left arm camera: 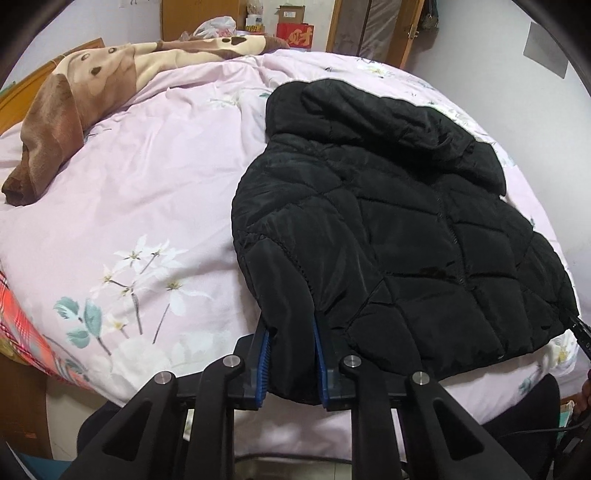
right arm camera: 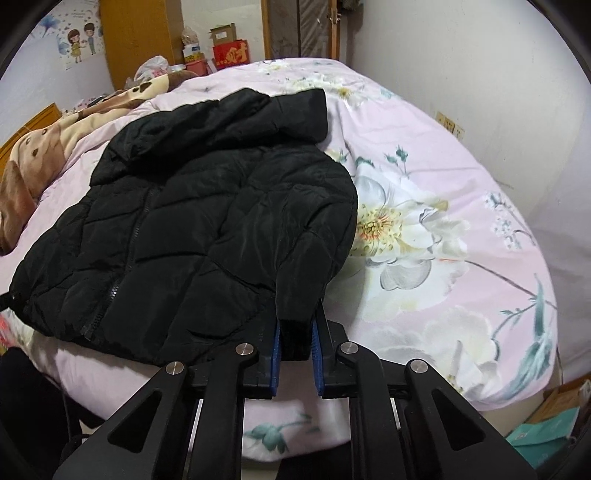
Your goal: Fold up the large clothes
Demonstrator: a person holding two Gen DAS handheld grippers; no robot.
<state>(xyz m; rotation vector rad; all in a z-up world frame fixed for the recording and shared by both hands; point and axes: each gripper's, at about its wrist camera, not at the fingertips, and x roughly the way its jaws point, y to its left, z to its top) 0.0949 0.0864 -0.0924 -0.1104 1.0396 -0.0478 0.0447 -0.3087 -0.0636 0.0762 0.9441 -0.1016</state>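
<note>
Jacket (left arm camera: 399, 229) on bed (left arm camera: 147, 184), blanket (left arm camera: 74, 99) behind it

black quilted jacket (left arm camera: 406, 229), pink floral bedspread (left arm camera: 155, 177) — blue-padded claws

A home bedroom: a large bed (left arm camera: 147, 177) covered by a pink floral duvet (right arm camera: 424, 229), with a brown cartoon-dog fleece blanket (left arm camera: 74, 96) bunched near its wooden headboard (right arm camera: 33, 122). Beyond it stand cardboard boxes (right arm camera: 223, 33), a red gift box (right arm camera: 231, 53), a wooden door (left arm camera: 373, 26) and a cartoon wall sticker (right arm camera: 81, 38)
</note>
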